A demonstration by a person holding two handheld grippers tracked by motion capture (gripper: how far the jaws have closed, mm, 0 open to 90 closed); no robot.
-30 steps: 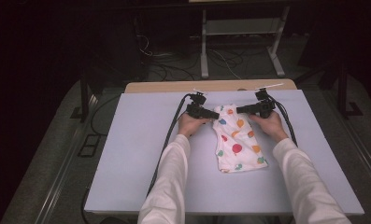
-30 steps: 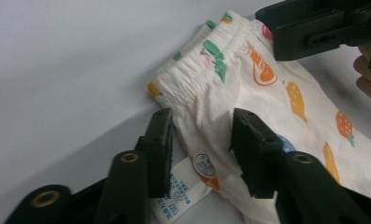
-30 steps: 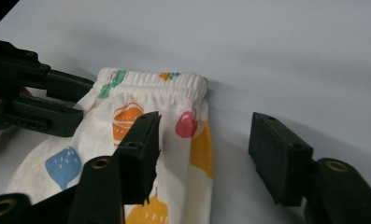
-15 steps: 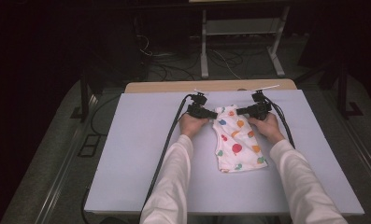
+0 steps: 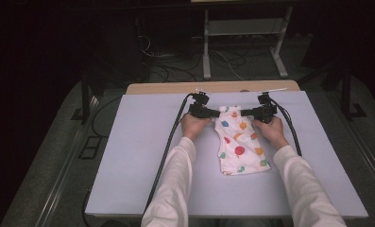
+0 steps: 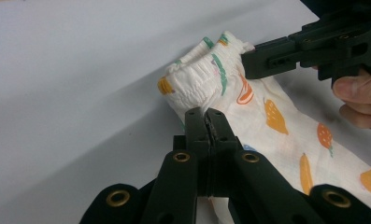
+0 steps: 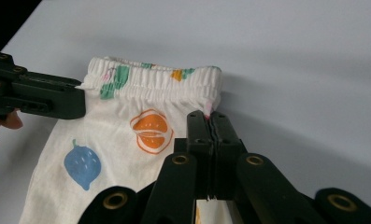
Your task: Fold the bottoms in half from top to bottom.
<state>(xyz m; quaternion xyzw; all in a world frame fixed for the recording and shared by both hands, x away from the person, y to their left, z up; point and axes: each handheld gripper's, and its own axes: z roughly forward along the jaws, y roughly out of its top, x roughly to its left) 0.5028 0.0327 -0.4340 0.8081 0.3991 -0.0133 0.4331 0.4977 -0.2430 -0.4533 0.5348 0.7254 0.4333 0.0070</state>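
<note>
I had both grippers clamped on the fruit-print shorts (image 5: 238, 144) lying toward the table's (image 5: 142, 156) twelve o'clock: left gripper (image 6: 205, 114) and right gripper (image 7: 206, 116) pinching opposite waistband corners. Next, I judged, an even lift.

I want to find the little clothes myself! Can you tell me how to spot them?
Look at the big pale table under the person's arms. Near its far edge, between the two hands, lie small white baby pants. They are dotted with bright fruit prints, orange, blue and red, and the left tongs and right tongs pinch the two ends of the gathered waistband.
</note>
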